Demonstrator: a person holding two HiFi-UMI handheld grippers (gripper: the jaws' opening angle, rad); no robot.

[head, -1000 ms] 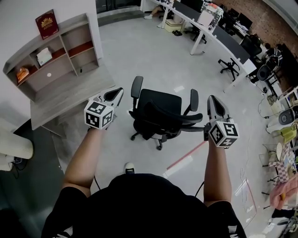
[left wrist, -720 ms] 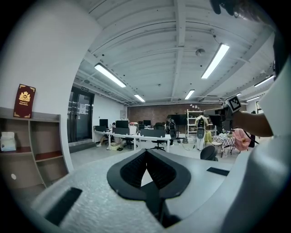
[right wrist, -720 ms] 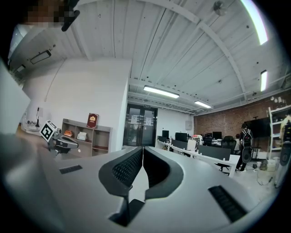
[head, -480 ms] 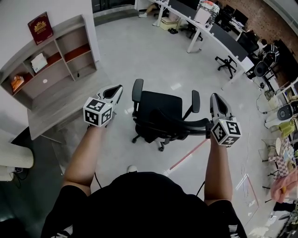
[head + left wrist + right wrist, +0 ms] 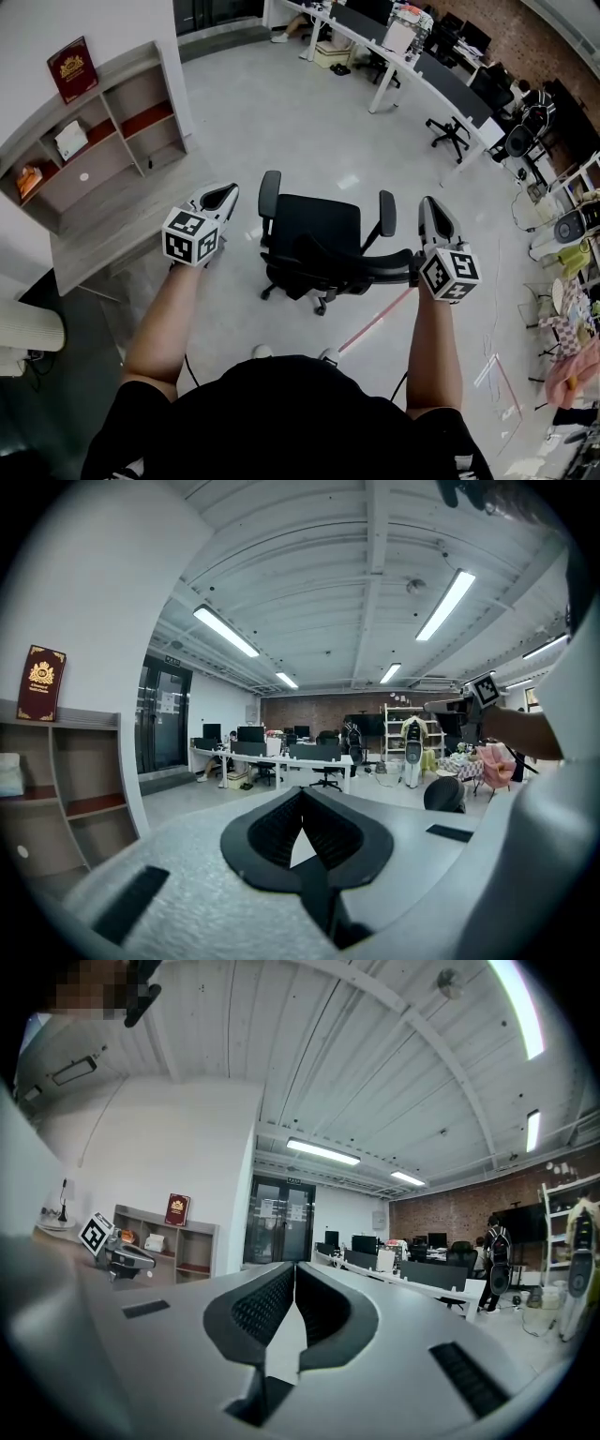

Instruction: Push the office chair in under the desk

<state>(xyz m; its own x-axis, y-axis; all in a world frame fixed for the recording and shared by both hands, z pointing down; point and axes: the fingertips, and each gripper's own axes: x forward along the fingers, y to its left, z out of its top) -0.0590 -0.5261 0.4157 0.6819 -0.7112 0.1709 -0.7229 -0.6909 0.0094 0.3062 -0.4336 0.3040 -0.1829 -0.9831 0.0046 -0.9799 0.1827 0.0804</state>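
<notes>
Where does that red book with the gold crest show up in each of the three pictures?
Head view: the red book is at upper left, standing on top of the shelf.
Left gripper view: far left edge, large, again on the shelf top.
Right gripper view: left of centre, small and distant.
Shared landmark: the shelf beneath it.

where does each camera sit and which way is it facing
Head view: on the person's head, steeply down at the office chair; both forearms, left gripper, right gripper show.
Left gripper view: on that gripper, roughly level toward the brick wall; its shut fingers show.
Right gripper view: on that gripper, level toward the glass doors; its shut fingers show.
Shared: both gripper views show the red book and each other's gripper.
</notes>
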